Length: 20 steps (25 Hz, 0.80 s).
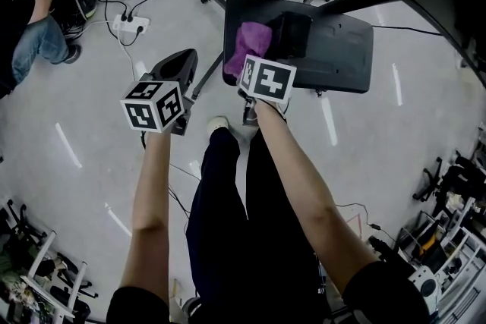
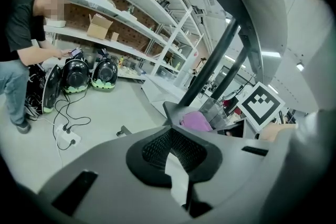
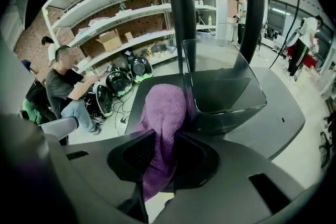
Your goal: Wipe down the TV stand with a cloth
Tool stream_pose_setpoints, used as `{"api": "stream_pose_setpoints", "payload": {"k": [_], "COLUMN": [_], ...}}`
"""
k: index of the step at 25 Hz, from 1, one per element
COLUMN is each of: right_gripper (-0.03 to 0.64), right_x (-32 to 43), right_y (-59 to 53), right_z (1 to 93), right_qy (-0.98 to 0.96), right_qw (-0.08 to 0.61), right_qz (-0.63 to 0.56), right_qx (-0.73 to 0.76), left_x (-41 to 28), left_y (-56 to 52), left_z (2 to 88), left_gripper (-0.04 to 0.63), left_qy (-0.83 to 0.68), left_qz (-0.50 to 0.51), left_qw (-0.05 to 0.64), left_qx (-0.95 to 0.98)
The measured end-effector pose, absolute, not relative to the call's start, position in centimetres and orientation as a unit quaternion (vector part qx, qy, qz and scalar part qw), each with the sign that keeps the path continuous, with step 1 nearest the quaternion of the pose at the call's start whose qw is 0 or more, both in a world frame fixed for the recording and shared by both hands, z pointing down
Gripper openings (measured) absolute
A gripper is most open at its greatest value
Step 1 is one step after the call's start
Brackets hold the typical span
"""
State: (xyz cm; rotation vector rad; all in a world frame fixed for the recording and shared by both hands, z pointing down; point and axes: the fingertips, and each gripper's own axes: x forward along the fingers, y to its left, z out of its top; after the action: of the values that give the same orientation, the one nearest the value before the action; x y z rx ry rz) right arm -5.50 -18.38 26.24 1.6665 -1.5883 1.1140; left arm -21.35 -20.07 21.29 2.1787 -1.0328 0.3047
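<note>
The TV stand's dark shelf [image 1: 342,57] lies ahead of me on the grey floor, and its two black poles [image 3: 178,13] rise behind it. A purple cloth [image 1: 249,42] is draped over the shelf's left part, next to a clear plastic bin [image 3: 223,86]. My right gripper [image 1: 254,64] is at the shelf's near edge, shut on the cloth's [image 3: 160,113] lower end. My left gripper [image 1: 181,61] hovers over the floor to the left of the shelf. Its jaws [image 2: 173,155] are shut with nothing between them, and the cloth [image 2: 197,120] shows ahead of them to the right.
A person [image 1: 38,34] crouches at the far left beside a power strip [image 1: 129,24] and trailing cables. White shelving [image 2: 121,13] with boxes lines the wall, with rounded black cases [image 2: 76,75] on the floor below it. Wheeled equipment [image 1: 448,193] crowds the right side.
</note>
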Motion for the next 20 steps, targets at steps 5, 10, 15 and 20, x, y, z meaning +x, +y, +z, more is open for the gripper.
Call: {"api": "stream_pose_setpoints", "payload": {"k": [5,10,15,20], "right_gripper": [0.115,0.115,0.115,0.115], "right_x": [-5.6,-6.8,-5.6,0.5], "right_y": [-18.3,-17.0,-15.4,-14.1], "right_z": [26.1,24.4,20.7,16.8], "right_qy": [-0.607,-0.653,-0.703,-0.720], "right_qw": [0.280,0.267,0.244,0.220], "right_qz": [0.418,0.418,0.406,0.400], "right_qx": [0.616,0.573,0.531,0.522], "left_x": [-20.0,-17.8,-15.8,-12.3], "left_y": [-19.6,-18.6,-18.0,-17.1], "left_z": [21.0,20.4,19.0,17.7], "left_gripper": [0.008,0.008,0.008,0.008], "left_qy": [-0.394,-0.390,-0.397,-0.405], "left_qz": [0.118,0.118,0.115,0.110], "left_qw": [0.346,0.343,0.334,0.327], "left_qx": [0.843,0.846,0.847,0.847]}}
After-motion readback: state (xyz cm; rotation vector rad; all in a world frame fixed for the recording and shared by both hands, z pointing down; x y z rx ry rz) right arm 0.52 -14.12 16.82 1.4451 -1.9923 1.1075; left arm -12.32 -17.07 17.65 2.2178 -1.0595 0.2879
